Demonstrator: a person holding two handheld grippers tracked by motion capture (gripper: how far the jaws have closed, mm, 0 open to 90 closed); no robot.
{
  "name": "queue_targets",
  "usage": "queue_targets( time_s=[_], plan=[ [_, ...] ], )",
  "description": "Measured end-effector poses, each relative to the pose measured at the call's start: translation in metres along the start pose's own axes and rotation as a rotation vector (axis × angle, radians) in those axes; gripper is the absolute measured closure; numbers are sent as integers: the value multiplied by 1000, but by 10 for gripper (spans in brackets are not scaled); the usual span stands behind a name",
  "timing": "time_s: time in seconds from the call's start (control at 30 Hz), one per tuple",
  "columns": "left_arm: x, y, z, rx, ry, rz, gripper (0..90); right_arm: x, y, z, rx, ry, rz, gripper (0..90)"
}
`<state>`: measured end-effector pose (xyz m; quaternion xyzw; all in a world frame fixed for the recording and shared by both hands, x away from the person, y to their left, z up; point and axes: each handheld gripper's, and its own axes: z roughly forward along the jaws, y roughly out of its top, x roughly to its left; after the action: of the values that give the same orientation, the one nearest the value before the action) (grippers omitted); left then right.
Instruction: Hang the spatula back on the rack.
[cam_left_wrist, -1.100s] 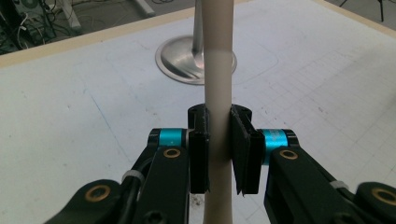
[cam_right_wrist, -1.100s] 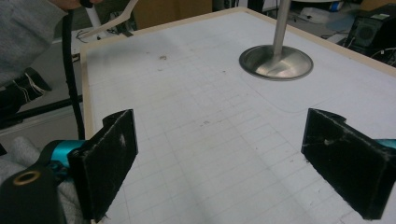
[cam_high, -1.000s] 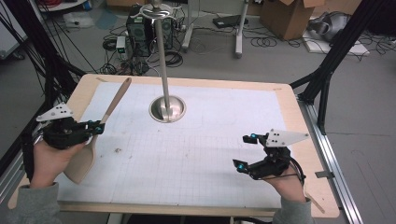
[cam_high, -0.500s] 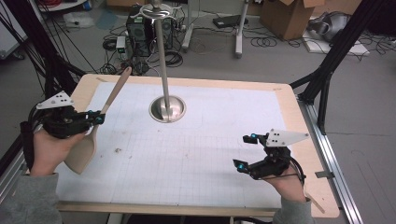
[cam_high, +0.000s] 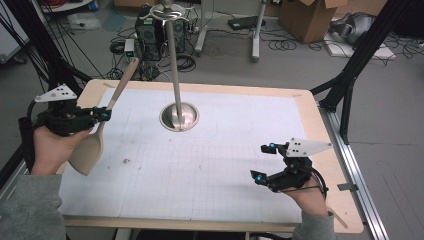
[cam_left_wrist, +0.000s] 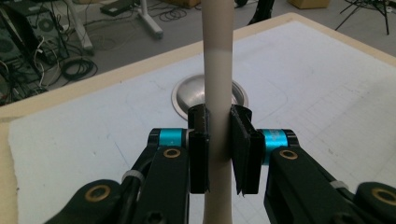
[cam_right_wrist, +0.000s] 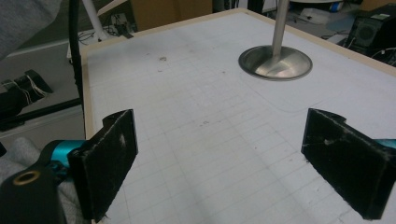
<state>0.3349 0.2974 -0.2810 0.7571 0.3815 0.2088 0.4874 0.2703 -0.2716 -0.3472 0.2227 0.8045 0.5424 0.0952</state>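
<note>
A pale wooden spatula hangs tilted over the table's left edge, its blade low and its handle pointing up and away. My left gripper is shut on the handle just above the blade. In the left gripper view the black pads clamp the handle from both sides. My right gripper is held low over the white mat near the front right. Its jaws stand wide apart, and nothing lies between them in the right gripper view.
A metal stand with a round base and a tall pole rises from the back middle of the white grid mat. The wooden table edge frames the mat. Black frame legs and floor cables surround the table.
My left gripper has risen with the spatula, lifting the blade higher above the table's left side. The right gripper has stayed where it was.
</note>
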Motion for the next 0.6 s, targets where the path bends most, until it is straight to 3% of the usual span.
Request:
queue_targets(
  time_s=[0.07,0.3,0.47,0.6],
  plan=[
    [0,3,0,-18,-1,-8,781,-1,-1,-1,0,0,5,96],
    [6,16,0,-15,-5,9,781,-2,-2,-2,-3,-3,11,96],
    [8,24,0,-17,26,23,781,-2,-2,-2,-5,-3,9,96],
    [9,32,0,-24,12,24,781,-3,-3,-2,-5,-4,7,96]
  ],
)
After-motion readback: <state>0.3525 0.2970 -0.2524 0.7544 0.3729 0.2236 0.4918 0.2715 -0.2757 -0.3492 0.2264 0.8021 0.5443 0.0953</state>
